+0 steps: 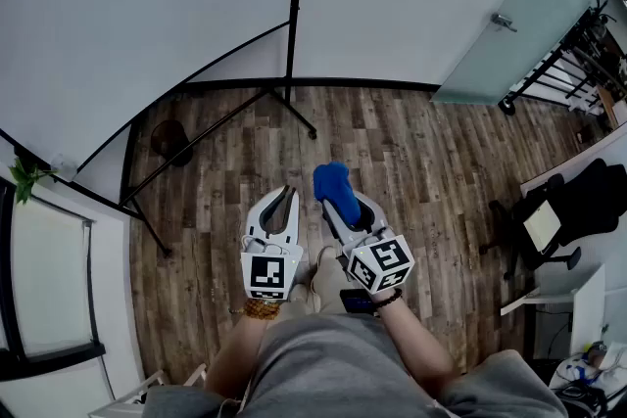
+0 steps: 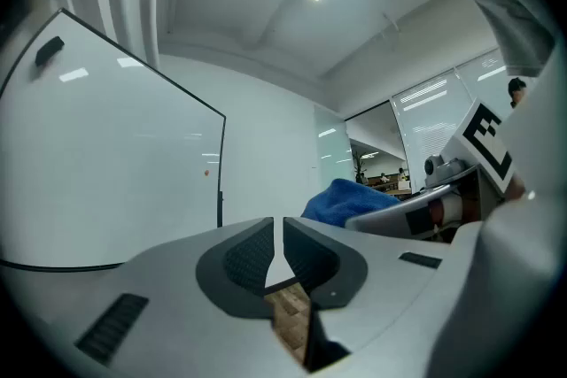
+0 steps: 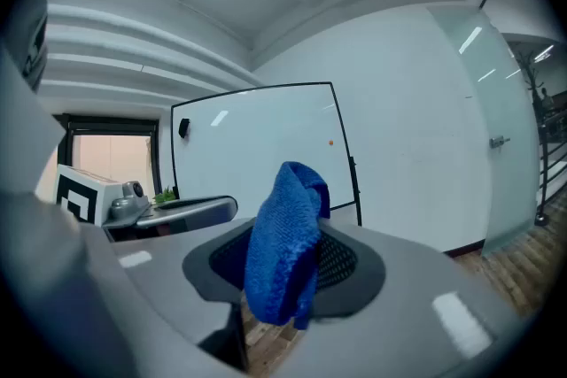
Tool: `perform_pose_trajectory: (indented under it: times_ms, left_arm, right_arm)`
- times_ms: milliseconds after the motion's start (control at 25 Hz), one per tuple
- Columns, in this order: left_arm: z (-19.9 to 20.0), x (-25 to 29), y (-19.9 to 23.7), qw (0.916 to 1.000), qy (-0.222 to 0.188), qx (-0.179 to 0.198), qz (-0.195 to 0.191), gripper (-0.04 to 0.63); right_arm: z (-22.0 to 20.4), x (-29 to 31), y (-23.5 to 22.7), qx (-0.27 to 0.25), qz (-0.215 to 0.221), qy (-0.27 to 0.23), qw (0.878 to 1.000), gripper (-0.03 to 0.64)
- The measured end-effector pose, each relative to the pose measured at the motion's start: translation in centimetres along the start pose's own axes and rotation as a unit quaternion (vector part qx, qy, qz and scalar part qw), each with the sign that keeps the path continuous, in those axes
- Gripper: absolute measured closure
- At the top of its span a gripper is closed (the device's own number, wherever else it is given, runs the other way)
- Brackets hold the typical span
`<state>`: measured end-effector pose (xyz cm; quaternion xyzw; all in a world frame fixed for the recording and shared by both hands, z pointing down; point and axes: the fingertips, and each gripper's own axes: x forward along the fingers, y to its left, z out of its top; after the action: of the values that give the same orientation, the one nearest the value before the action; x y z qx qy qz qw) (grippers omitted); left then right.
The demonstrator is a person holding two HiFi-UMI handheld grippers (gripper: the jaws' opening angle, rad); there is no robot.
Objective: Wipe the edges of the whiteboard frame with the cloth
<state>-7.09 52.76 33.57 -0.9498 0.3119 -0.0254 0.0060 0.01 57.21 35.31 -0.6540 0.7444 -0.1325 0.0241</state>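
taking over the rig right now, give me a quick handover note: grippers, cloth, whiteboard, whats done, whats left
Left gripper: jaws all but together, nothing between them.
Right gripper: shut on the blue cloth, which sticks up out of the jaws.
Whiteboard: on its stand ahead and to the person's left. Both grippers are held low in front of the body, apart from it.
Done: the cloth is in hand. It is not touching the frame, and no wiped edge can be told from here.
Left: probably bring the cloth to the frame and wipe along its edges.
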Motion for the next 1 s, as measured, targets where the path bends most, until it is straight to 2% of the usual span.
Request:
perform_pose_trajectory:
  times_ms: [120, 360, 680, 840, 1000]
  left_arm:
    - [0.1, 2.1, 0.2, 1.0000, -0.002, -0.002, 0.001, 0.558]
    - [-0.6, 6.3, 2.2, 0.9999, 0.011, 0.003, 0.008, 0.558]
    - [-0.2, 14.6, 5.2, 0.9993, 0.032, 0.013, 0.015, 0.558]
    - [-0.1, 18.6, 6.1, 0.9986, 0.045, 0.020, 0.017, 0.558]
    - [-0.9, 21.8, 7.0, 0.9981, 0.057, 0.021, 0.003, 0.558]
  right_arm:
    - [0.4, 1.3, -1.8, 0.017, 0.015, -0.003, 1.000, 0.449]
    - [1.2, 5.4, -6.3, 0.025, 0.016, -0.010, 1.000, 0.449]
    - [4.1, 11.6, -14.6, 0.034, 0.017, -0.013, 0.999, 0.448]
    - [4.5, 14.5, -18.7, 0.038, 0.012, -0.007, 0.999, 0.448]
    - [3.4, 17.8, -22.0, 0.047, 0.010, 0.004, 0.999, 0.448]
